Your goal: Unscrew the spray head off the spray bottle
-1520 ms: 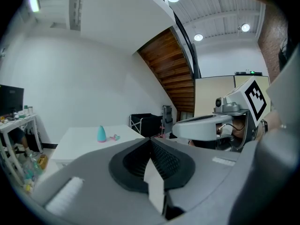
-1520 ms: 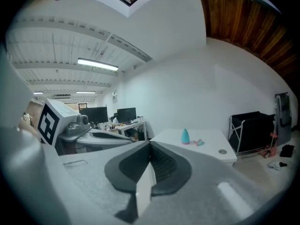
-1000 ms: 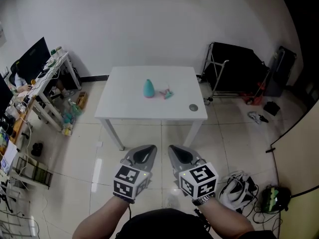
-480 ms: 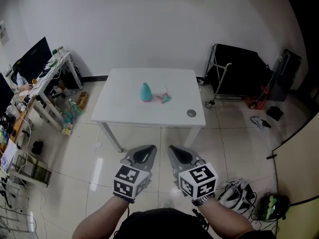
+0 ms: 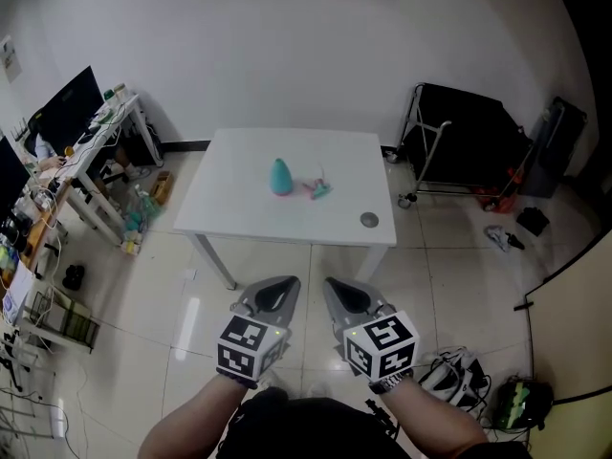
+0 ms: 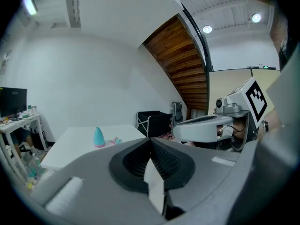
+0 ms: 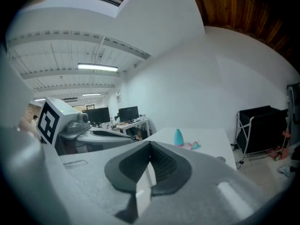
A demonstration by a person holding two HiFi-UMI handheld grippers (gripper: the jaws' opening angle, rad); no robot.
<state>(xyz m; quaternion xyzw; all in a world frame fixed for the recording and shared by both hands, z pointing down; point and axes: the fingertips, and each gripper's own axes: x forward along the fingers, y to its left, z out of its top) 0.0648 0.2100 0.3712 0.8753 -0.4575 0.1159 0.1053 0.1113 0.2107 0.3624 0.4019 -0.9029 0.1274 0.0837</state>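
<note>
A teal cone-shaped spray bottle (image 5: 280, 176) stands near the middle of a white table (image 5: 239, 213). Just to its right lies a pink and teal spray head (image 5: 317, 185), apart from the bottle. Both also show far off in the left gripper view, the bottle (image 6: 98, 137) and the spray head (image 6: 115, 140), and in the right gripper view, the bottle (image 7: 179, 137) and the spray head (image 7: 193, 145). My left gripper (image 5: 283, 285) and right gripper (image 5: 331, 287) hover side by side over the floor, well short of the table. Both are shut with nothing between the jaws.
A small round grey disc (image 5: 369, 220) lies near the table's front right corner. A black cart (image 5: 459, 142) stands at the right, a cluttered desk with monitors (image 5: 76, 132) at the left. Bags and cables (image 5: 459, 366) lie on the tiled floor at the lower right.
The view has shifted slightly, with the table now a little lower and nearer in the picture. Both grippers keep their place in the frame and stay shut.
</note>
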